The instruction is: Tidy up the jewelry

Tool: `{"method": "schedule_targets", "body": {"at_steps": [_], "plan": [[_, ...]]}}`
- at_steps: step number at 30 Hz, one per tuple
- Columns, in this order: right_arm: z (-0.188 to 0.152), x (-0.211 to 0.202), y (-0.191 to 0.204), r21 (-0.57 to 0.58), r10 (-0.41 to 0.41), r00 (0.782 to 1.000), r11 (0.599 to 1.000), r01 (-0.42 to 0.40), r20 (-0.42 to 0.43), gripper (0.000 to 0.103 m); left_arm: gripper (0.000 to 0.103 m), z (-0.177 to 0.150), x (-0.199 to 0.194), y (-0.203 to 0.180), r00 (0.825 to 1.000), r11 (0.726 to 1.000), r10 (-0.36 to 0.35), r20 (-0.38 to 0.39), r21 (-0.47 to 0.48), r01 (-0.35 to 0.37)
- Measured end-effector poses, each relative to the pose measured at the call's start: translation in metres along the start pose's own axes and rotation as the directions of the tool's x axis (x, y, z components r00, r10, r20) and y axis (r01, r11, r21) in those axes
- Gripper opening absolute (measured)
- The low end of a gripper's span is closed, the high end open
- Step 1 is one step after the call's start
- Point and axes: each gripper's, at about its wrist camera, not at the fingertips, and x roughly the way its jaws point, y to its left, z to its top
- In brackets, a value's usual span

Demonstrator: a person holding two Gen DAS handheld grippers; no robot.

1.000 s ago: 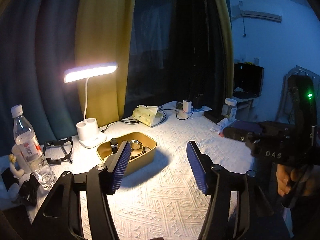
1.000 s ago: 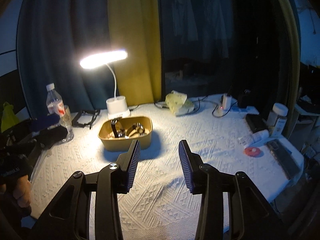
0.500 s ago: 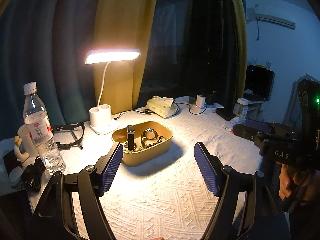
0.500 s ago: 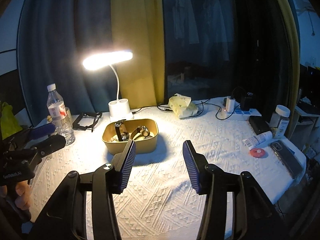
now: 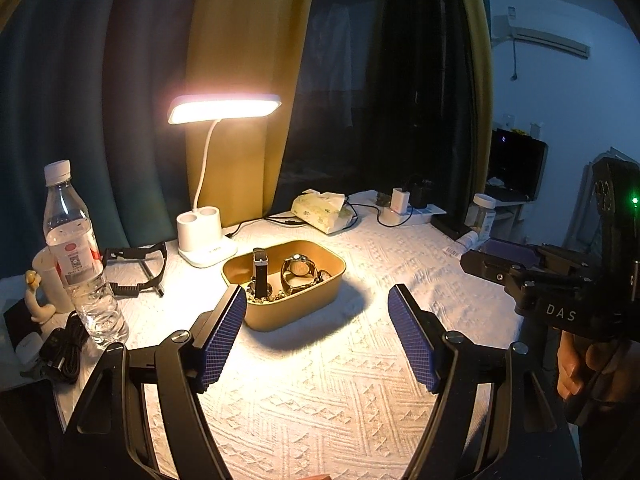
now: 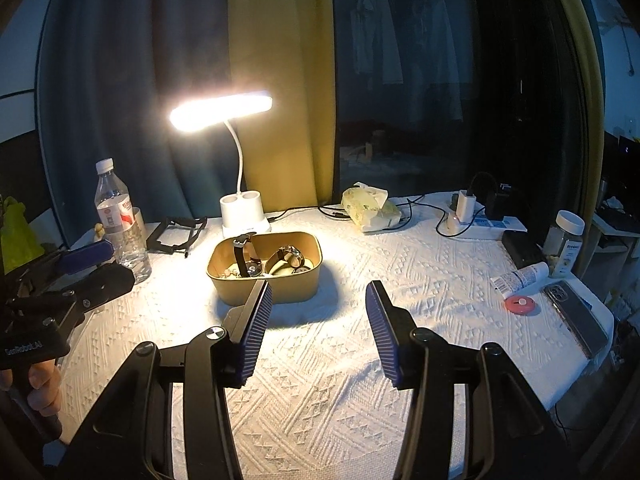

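Left tool [image 5: 316, 336] and right tool [image 6: 318, 330]: both spread wide, empty. Tray [image 5: 298, 314] sits on the desk [image 5: 320, 392] just ahead of both, its near-left corner masked by left pads. Watches [image 5: 260, 276] inside; small pieces beneath indistinct.

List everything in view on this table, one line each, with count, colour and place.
tray: one, mustard, table centre
watches: at least two, black and metal, in tray
desk lamp: one, white, lit, behind tray
water bottle: one, clear, far left
tissue pack: one, pale yellow, back centre
power strip: one, white, back right
jar: one, white-lidded, right edge
tube: one, white, right
phone: one, dark, right edge
left tongs: blue pads, open
right tongs: blue pads, open
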Motion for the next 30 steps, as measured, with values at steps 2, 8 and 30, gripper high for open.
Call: {"method": "schedule_targets", "body": {"at_steps": [2,8,30], "plan": [[-0.001,0.000,0.000,-0.003,0.002,1.000,1.000,-0.002,-0.001,0.049,0.076,0.000,0.000,0.000,1.000,1.000,0.002,0.002,0.001,-0.002],[-0.001,0.003,0.001,-0.005,0.005,1.000,1.000,-0.005,-0.007,0.049,0.076,0.000,0.001,0.000,1.000,1.000,0.002,0.003,0.002,-0.002],[-0.003,0.010,0.002,-0.002,0.006,1.000,1.000,-0.006,-0.017,0.049,0.076,0.000,0.003,0.000,1.000,1.000,0.011,0.009,0.000,-0.011]]}}
